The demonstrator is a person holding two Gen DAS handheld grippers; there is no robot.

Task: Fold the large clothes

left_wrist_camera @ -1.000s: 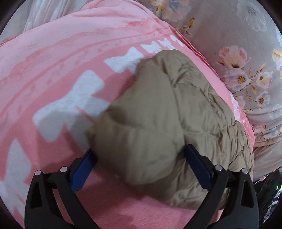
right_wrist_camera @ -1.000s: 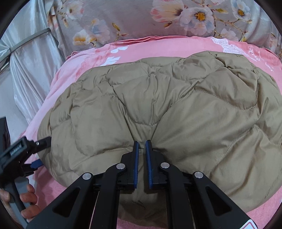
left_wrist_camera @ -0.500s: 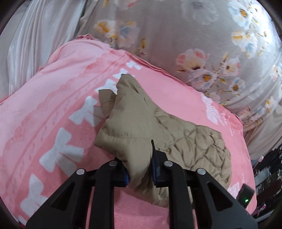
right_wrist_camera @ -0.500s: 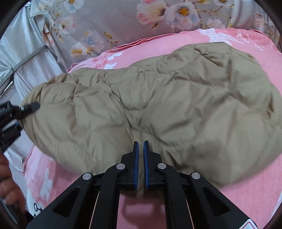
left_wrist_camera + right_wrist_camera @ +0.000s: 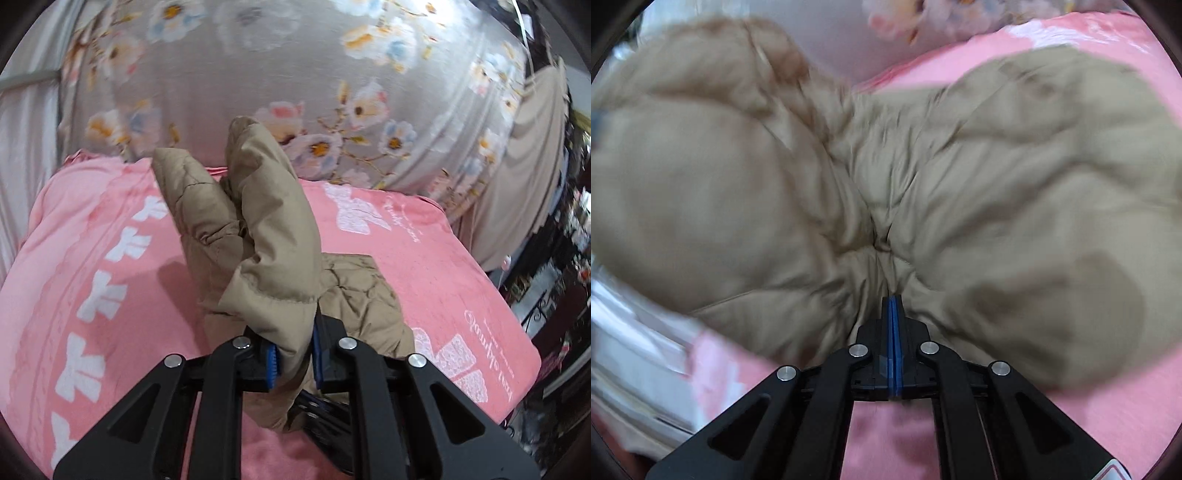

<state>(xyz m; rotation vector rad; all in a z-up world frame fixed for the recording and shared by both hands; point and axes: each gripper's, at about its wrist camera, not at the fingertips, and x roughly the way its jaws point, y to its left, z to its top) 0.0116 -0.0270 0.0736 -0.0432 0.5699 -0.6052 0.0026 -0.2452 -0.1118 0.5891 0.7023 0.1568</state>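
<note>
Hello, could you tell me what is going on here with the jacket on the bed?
A person is folding a tan quilted jacket on a pink blanket, with a handheld gripper in each hand. The left gripper is closing on a padded edge of the jacket, which stands bunched up between its blue pads. The right gripper is shut on a pinch of the jacket's fabric at a puckered seam. A grey floral cover lies behind the blanket. The fold is not finished.
</note>
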